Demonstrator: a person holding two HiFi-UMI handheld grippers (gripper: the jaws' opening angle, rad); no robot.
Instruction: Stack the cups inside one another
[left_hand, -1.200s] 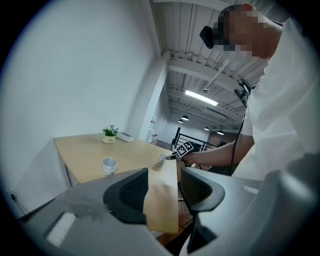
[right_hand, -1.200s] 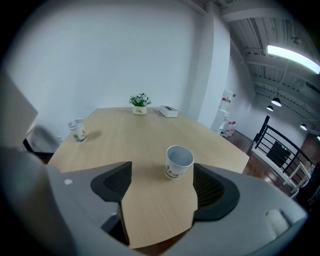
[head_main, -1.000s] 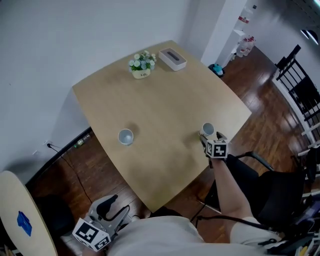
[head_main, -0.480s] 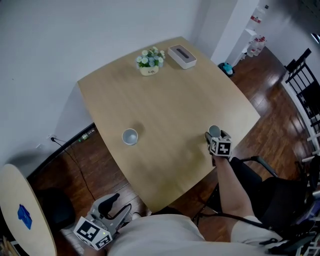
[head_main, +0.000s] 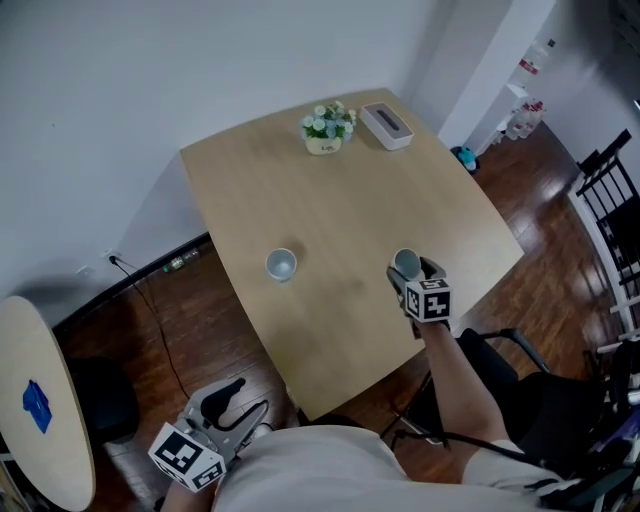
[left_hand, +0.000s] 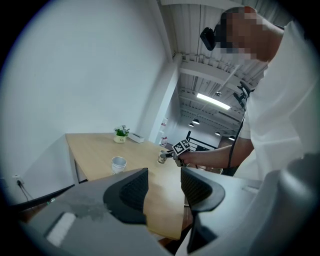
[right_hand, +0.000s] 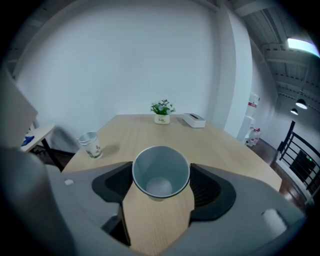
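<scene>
Shifted nearer the second cup (head_main: 281, 264) since a second ago, with the right gripper (right_hand: 161, 187) clamped round a cup (head_main: 405, 262) above the tan table (head_main: 330, 200). Left gripper (left_hand: 164, 189) low off the near edge, jaws apart, empty. Plant (head_main: 325, 125) and white box (head_main: 386, 124) at the far edge; dark wood floor (head_main: 540, 230) around.

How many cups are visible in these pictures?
2. One white paper cup is held in the right gripper; the other cup stands alone near the light wooden table's left edge. None appears hidden.

A small potted plant (head_main: 327, 130) and a white box (head_main: 386, 125) are sitting side by side at the worktop's (head_main: 330, 210) far edge, upper centre.
</scene>
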